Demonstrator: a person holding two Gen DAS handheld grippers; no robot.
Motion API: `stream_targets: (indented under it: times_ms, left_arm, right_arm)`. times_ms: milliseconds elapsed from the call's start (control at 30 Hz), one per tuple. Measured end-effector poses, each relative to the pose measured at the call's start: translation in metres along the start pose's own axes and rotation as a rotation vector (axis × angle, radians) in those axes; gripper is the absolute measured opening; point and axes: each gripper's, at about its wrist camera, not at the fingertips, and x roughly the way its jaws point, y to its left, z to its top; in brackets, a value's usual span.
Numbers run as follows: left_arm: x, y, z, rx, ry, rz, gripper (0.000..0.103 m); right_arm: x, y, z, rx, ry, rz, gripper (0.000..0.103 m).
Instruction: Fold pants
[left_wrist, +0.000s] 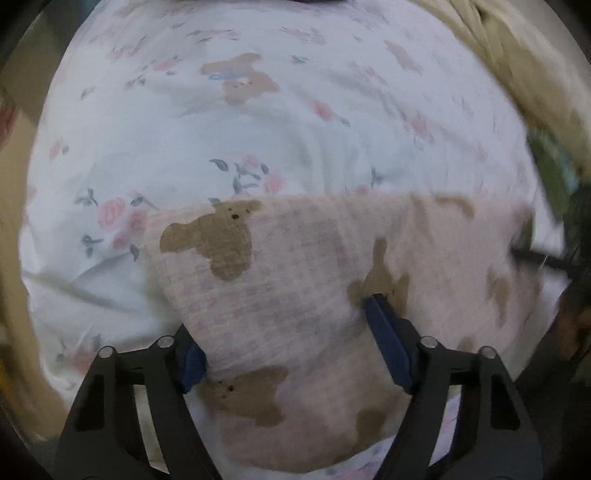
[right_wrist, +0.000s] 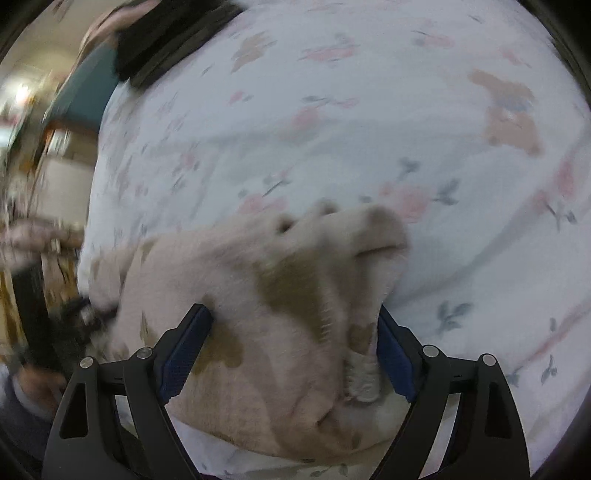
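Note:
The pants (left_wrist: 295, 280) are pale pink with brown bear shapes and lie folded on a white floral bed sheet (left_wrist: 229, 122). In the left wrist view my left gripper (left_wrist: 284, 332) is open, its blue-padded fingers (left_wrist: 388, 332) spread wide on either side of the cloth, which passes between them. In the right wrist view the pants (right_wrist: 280, 317) are bunched and blurred, with a ribbed cuff near the right finger. My right gripper (right_wrist: 295, 328) is open too, its fingers (right_wrist: 184, 347) straddling the bunched cloth.
The floral sheet (right_wrist: 369, 129) fills most of both views. A beige blanket (left_wrist: 517, 55) lies at the far right of the left view. A dark object (right_wrist: 159, 48) and blurred room furniture show at the left of the right view.

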Motion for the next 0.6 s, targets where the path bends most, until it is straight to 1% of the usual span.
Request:
stream_targets:
  times_ms: [33, 67, 100, 133, 233, 267, 300, 333, 400, 433, 500, 533, 600]
  left_arm:
    - [-0.001, 0.003, 0.002, -0.034, 0.002, -0.027, 0.06]
    - [-0.002, 0.003, 0.003, -0.049, 0.005, -0.058, 0.038]
    - [-0.004, 0.001, 0.003, -0.045, 0.012, -0.072, 0.018]
    - [-0.005, -0.002, 0.004, -0.017, 0.016, -0.072, 0.014]
    - [-0.005, -0.008, 0.0, 0.01, 0.016, -0.031, 0.011]
    - [-0.009, -0.007, 0.006, 0.017, 0.021, -0.024, 0.01]
    - [-0.013, -0.007, 0.003, 0.031, 0.016, -0.017, 0.009]
    - [-0.017, -0.007, 0.003, 0.044, -0.003, -0.008, 0.009]
    - [-0.029, -0.003, 0.005, 0.031, -0.031, -0.031, 0.008]
    - [-0.042, -0.001, 0.002, 0.022, -0.059, -0.051, 0.008]
    - [-0.059, -0.003, 0.002, 0.04, -0.102, -0.062, 0.008]
    - [-0.072, -0.001, 0.002, 0.037, -0.134, -0.071, 0.008]
    - [-0.093, 0.003, 0.006, 0.034, -0.167, -0.099, 0.008]
  right_arm:
    - [0.002, 0.006, -0.001, -0.031, -0.005, -0.019, 0.07]
    - [0.002, 0.008, -0.003, -0.04, -0.019, -0.031, 0.062]
    - [0.003, 0.009, -0.002, -0.044, -0.026, -0.032, 0.042]
    - [0.005, 0.013, -0.001, -0.054, -0.023, -0.025, 0.02]
    - [0.005, 0.026, -0.002, -0.094, -0.034, -0.035, 0.013]
    - [0.004, 0.028, -0.002, -0.101, -0.036, -0.033, 0.013]
    - [0.002, 0.03, -0.002, -0.106, -0.046, -0.031, 0.012]
    - [-0.001, 0.033, -0.002, -0.109, -0.063, -0.029, 0.012]
    - [-0.01, 0.037, -0.004, -0.111, -0.102, -0.015, 0.011]
    - [-0.018, 0.039, -0.004, -0.115, -0.127, -0.006, 0.011]
    - [-0.033, 0.041, -0.003, -0.114, -0.169, 0.04, 0.011]
    - [-0.041, 0.044, -0.001, -0.121, -0.195, 0.056, 0.011]
    - [-0.058, 0.051, 0.002, -0.142, -0.25, 0.098, 0.011]
